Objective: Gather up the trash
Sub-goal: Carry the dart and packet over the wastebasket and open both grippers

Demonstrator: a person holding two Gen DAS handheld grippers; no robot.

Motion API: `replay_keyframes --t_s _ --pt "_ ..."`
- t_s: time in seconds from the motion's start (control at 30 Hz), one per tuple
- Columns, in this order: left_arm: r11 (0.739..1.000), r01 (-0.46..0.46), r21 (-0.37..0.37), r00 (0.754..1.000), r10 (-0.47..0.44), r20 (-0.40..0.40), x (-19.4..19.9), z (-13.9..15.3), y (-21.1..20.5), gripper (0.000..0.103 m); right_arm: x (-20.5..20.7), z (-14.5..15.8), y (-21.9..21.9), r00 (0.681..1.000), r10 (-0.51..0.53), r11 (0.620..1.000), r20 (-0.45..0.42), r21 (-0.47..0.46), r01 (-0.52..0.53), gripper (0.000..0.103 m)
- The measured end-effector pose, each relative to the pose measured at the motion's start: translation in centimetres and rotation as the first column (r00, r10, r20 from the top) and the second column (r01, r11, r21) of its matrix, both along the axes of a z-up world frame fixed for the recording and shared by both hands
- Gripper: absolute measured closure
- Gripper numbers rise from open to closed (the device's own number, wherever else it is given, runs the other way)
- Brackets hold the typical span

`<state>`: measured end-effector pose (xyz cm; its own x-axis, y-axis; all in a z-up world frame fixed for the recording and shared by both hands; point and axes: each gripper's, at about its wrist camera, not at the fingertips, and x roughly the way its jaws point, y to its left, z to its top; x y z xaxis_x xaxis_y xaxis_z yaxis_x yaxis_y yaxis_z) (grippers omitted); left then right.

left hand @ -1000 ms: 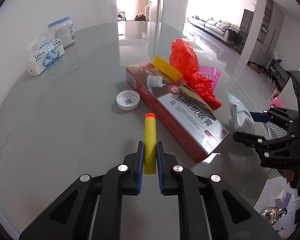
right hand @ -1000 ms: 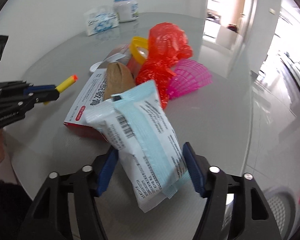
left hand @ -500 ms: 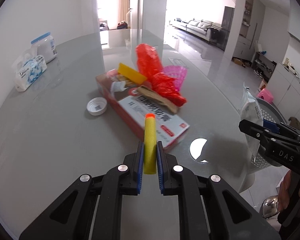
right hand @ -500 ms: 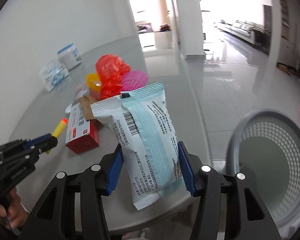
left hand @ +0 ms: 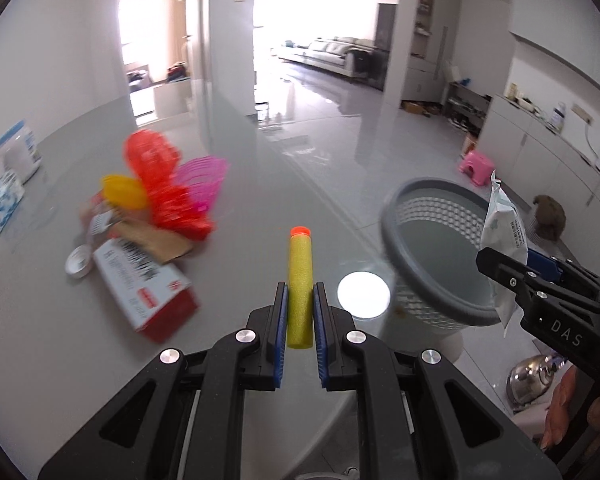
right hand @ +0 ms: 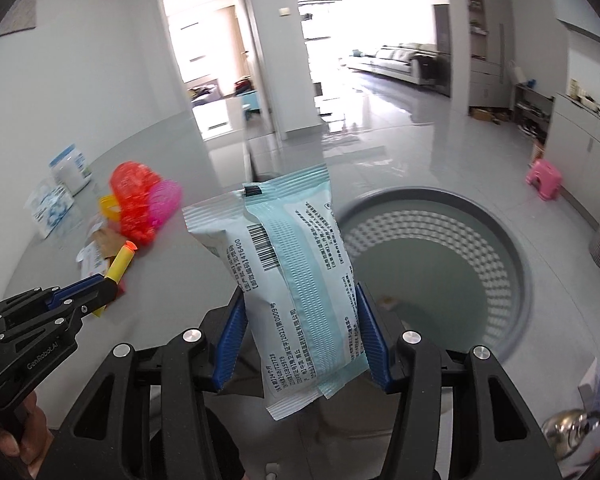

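The foam dart [left hand: 300, 276] stands clamped between the left gripper [left hand: 300, 316]'s blue pads, orange tip forward, above the grey table [left hand: 60, 340] near its rounded edge. The right gripper [right hand: 302, 320] pinches a pale blue packet [right hand: 296, 280] upright, its jaws having just narrowed on it, over the open grey basket [right hand: 516, 264] on the bare floor beyond the edge. Remaining litter, a red box [left hand: 148, 292] included, lies left.

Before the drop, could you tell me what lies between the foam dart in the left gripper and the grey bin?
Only bare tabletop with a round bright reflection lies between the foam dart and the grey bin, in the left wrist view.
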<state>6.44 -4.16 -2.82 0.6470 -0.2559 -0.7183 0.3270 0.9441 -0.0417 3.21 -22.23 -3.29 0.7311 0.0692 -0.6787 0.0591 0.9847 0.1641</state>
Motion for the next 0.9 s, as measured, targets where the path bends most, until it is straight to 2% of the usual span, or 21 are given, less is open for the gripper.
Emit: replay_keyframes --t_s 0.23,0.4,0.67,0.9 --pt "0.988 0.155 0.017 0.988 -0.155 -0.014 1.6 -1.0 -8.2 0.090 -3.0 -2.2 -7.6 0.982 -0.184 0.982 -0.035 0.037 0.185 0.052" --pt "0.972 0.234 0.034 0.972 -0.232 -0.043 3.6 -2.5 -13.2 0.090 -2.9 -3.3 -11.5 0.966 -0.253 0.965 -0.054 0.055 0.256 0.052" --pt "0.953 0.296 0.061 0.954 -0.291 -0.071 6.1 -4.4 -17.7 0.090 -0.2 -4.7 -14.2 0.960 -0.269 0.960 -0.076 0.064 0.274 0.052" --pt "0.951 0.296 0.094 0.951 -0.284 -0.125 7.7 -6.4 -19.7 0.090 1.7 -6.2 -15.1 0.962 -0.251 0.961 -0.108 0.091 0.261 0.052"
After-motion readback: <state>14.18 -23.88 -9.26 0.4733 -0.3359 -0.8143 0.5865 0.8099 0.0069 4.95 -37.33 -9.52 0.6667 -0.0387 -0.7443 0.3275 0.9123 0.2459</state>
